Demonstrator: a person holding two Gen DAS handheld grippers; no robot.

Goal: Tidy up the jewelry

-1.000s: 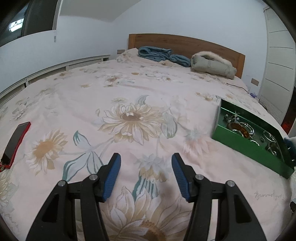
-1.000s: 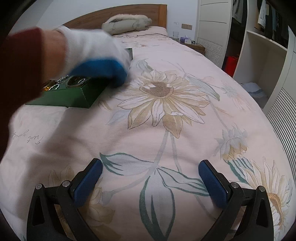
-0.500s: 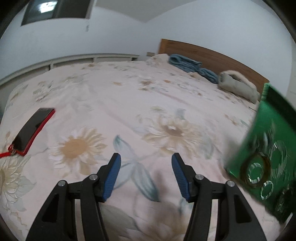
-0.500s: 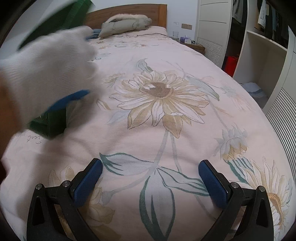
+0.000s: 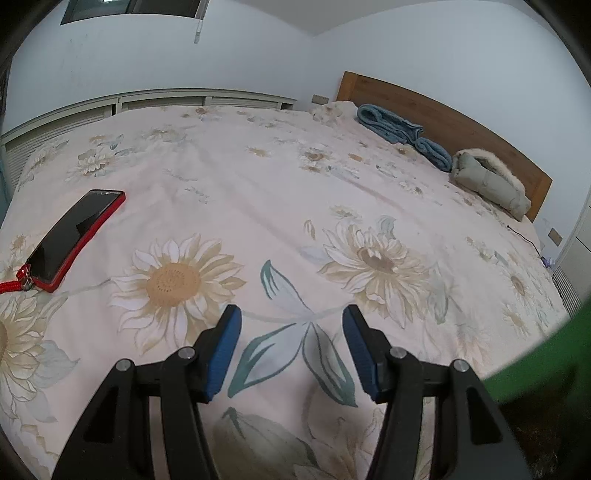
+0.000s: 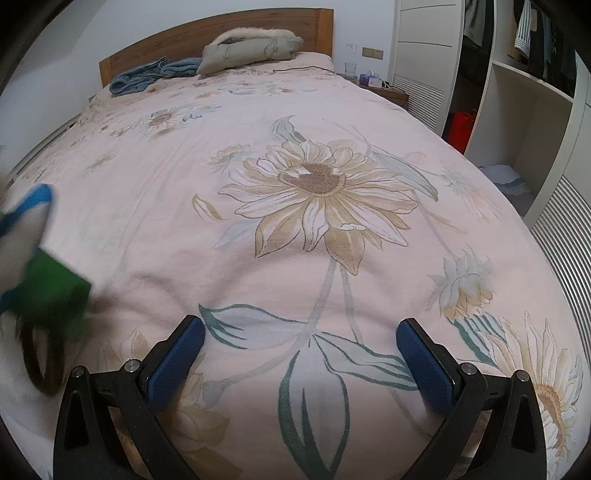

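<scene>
A green jewelry box [image 6: 51,291] shows as a blur at the left edge of the right wrist view, tilted and off the bedspread, with a person's white-and-blue gloved hand [image 6: 26,214] on it. A dark ring-shaped blur [image 6: 38,365] hangs just below the box. The same box is a green smear [image 5: 543,365] at the lower right of the left wrist view. My left gripper [image 5: 291,317] is open over a leaf print, nothing between its pads. My right gripper [image 6: 300,326] stands wide open and empty above the bedspread.
A flowered bedspread [image 5: 258,184] covers the whole bed. A red-cased phone [image 5: 77,236] with a red strap lies at the left. Blue towels [image 5: 402,133] and a grey fur-trimmed coat [image 5: 491,181] lie by the wooden headboard [image 6: 207,33]. White shelves [image 6: 532,110] stand to the right.
The gloved hand lifted the green box off the bed and carried it down toward the near left of the right view. The left gripper swung left and rolled. The right gripper stayed still.
</scene>
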